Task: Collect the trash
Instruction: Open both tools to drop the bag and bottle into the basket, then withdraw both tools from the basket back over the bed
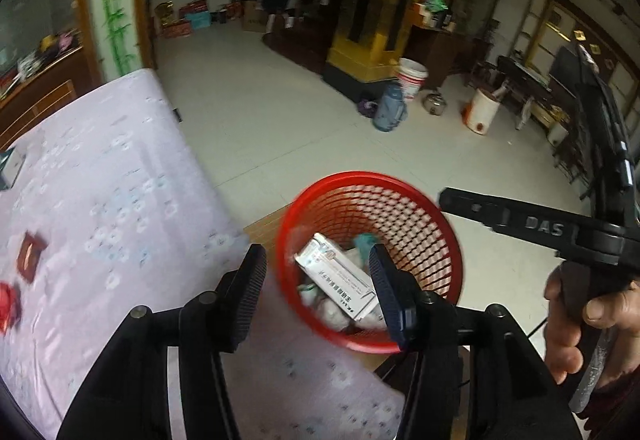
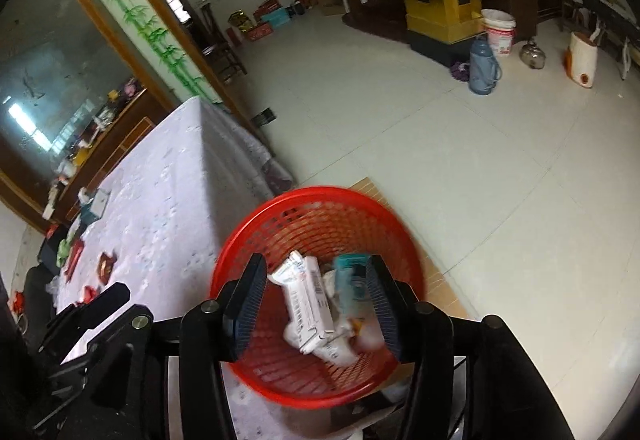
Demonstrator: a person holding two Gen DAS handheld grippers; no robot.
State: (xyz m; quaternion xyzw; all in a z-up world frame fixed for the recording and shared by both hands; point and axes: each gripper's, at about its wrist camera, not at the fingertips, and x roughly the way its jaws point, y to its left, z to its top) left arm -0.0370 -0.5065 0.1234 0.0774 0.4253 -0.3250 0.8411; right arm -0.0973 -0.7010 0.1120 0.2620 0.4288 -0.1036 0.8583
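Note:
A red mesh basket [image 1: 400, 215] [image 2: 320, 191] stands beside the table and holds a white carton [image 1: 340, 276] [image 2: 308, 296] and crumpled scraps. A blurred teal box [image 2: 350, 276] [image 1: 366, 240] is inside it, close to the right finger. My right gripper [image 2: 316, 306] is open above the basket with nothing between its pads. My left gripper [image 1: 318, 296] is open too, over the basket's near rim, also with nothing in it. Red wrappers [image 1: 30, 256] [image 2: 106, 268] lie on the pale floral tablecloth [image 1: 120, 179] [image 2: 180, 179].
A hand [image 1: 568, 320] holds the right gripper's handle at the right, one finger [image 1: 532, 226] reaching over the basket. Cardboard [image 2: 372, 187] lies under the basket. A blue flask [image 2: 484, 67] and a white bucket [image 2: 500, 31] stand across the tiled floor.

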